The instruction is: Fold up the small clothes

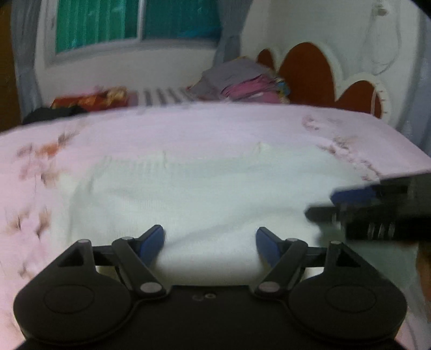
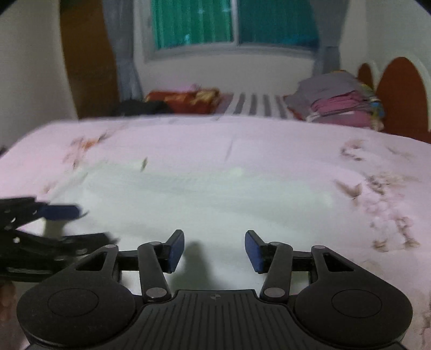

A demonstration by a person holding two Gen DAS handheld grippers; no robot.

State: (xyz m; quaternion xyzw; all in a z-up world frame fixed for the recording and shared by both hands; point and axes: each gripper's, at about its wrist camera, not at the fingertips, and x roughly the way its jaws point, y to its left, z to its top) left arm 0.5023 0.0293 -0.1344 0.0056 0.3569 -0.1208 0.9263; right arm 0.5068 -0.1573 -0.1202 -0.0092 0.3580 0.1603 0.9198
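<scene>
Pink floral bedsheet [image 1: 188, 129] is covering the bed, with a stack of folded clothes [image 1: 237, 83] sitting at one o'clock before the window [image 1: 134, 24]. At centre, a white garment [image 1: 204, 193] is lying flat. Above it, the left gripper [image 1: 210, 239] is hanging wide open, gripping nothing. The right gripper [image 2: 214, 249] is hanging open and empty, at three o'clock of the left.

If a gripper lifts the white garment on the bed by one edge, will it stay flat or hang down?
The white garment lies flat with soft wrinkles, so it would probably droop. It looks thin, likely light. It may drag across the pink sheet.
</scene>
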